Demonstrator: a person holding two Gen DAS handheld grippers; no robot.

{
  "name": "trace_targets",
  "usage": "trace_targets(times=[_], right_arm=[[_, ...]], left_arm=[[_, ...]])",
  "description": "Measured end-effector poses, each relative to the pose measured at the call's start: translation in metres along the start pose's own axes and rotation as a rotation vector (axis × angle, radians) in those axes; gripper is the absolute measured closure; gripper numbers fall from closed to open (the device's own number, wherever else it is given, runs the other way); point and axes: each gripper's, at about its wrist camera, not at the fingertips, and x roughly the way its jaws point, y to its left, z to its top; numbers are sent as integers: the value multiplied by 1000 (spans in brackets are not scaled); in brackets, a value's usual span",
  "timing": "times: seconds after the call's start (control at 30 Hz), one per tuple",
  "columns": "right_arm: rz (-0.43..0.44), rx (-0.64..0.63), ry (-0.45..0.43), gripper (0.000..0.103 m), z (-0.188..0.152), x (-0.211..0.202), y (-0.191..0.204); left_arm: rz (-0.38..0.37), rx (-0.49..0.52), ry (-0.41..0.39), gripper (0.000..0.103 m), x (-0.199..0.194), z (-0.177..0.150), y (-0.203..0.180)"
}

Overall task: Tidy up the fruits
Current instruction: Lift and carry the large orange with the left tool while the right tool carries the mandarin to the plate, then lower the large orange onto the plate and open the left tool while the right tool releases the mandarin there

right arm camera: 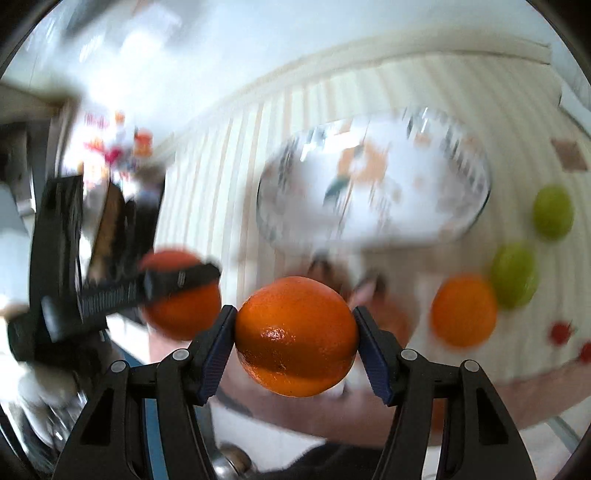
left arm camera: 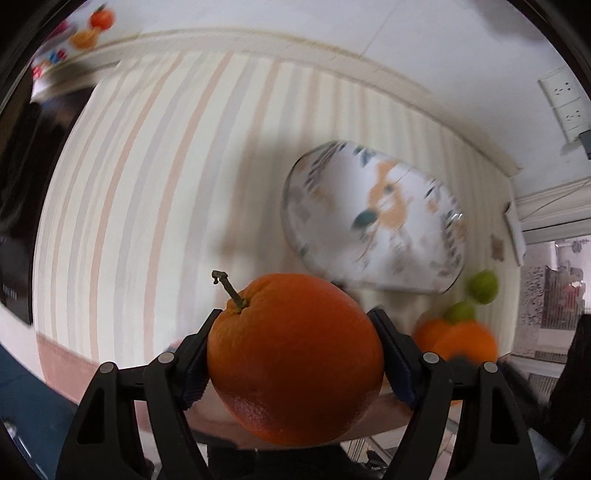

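Note:
My left gripper (left arm camera: pixel 293 354) is shut on a stemmed orange (left arm camera: pixel 295 358) and holds it above the striped tablecloth (left arm camera: pixel 147 184). My right gripper (right arm camera: pixel 295 334) is shut on a second orange (right arm camera: pixel 297 336) in the air. In the right wrist view the left gripper (right arm camera: pixel 177 284) with its orange (right arm camera: pixel 181 314) shows at the left. A patterned glass plate (left arm camera: pixel 373 218) lies beyond; it also shows in the right wrist view (right arm camera: pixel 373 177). On the cloth lie a third orange (right arm camera: pixel 463 310) and two green fruits (right arm camera: pixel 513 275) (right arm camera: pixel 553 212).
Small red fruits (right arm camera: pixel 561 332) lie at the table's right edge. A wall with sockets (left arm camera: pixel 565 103) stands behind the table. Toys or fruit (left arm camera: pixel 92 26) sit on a far shelf at the upper left. Both views are motion-blurred.

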Motion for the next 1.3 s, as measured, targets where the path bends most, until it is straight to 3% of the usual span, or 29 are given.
trace_targets(times=[0.2, 0.4, 0.6, 1.03, 1.13, 1.3], right_arm=[[-72, 60, 0, 37, 91, 25, -42], [-169, -14, 110, 37, 132, 80, -57], [-209, -54, 181, 37, 143, 109, -70], [-215, -43, 247, 35, 146, 124, -75], [-190, -16, 247, 14, 151, 129, -73], [-185, 4, 222, 11, 156, 122, -67]], left_arm=[[-1, 31, 47, 27, 27, 61, -21], [15, 0, 150, 27, 86, 112, -34], [37, 12, 202, 26, 110, 134, -46], [62, -6, 307, 26, 138, 131, -52], [46, -12, 302, 26, 136, 131, -51], [31, -12, 263, 18, 120, 138, -52]])
